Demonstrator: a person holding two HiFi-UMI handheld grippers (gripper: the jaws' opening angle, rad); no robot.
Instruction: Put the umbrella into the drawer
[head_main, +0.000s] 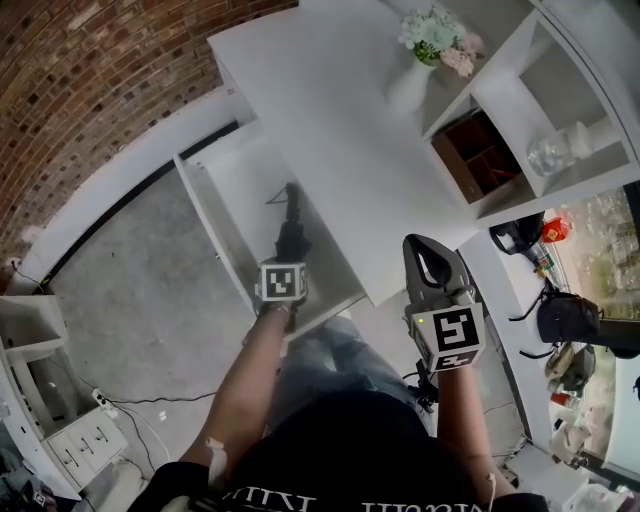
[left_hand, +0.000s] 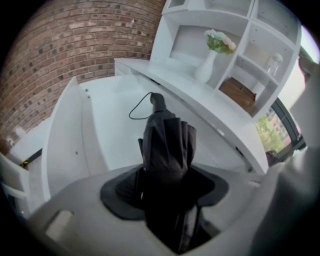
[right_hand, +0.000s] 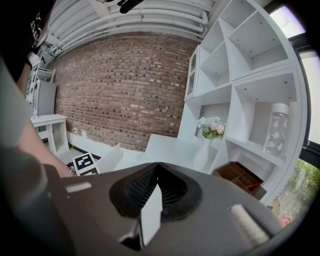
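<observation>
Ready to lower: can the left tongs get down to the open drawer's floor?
Likely yes. The left tongs, shut on the umbrella, hang over the drawer, which is pulled clear of the desk top; its floor below looks bare.

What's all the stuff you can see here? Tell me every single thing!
umbrella: one, black, folded, in the left claw over the drawer
drawer: one, white, pulled open from the desk
desk: one, white, beside the shelves
vase: one, white, holding pale flowers, on the desk
shelves: one set, white, beside the desk
wooden box: one, brown, in a low shelf space
jar: one, clear, in a shelf space
brick wall: one, red-brown, behind the desk
left claw: one, grey, shut on the umbrella
right claw: one, grey, shut, empty, by the desk's near edge
</observation>
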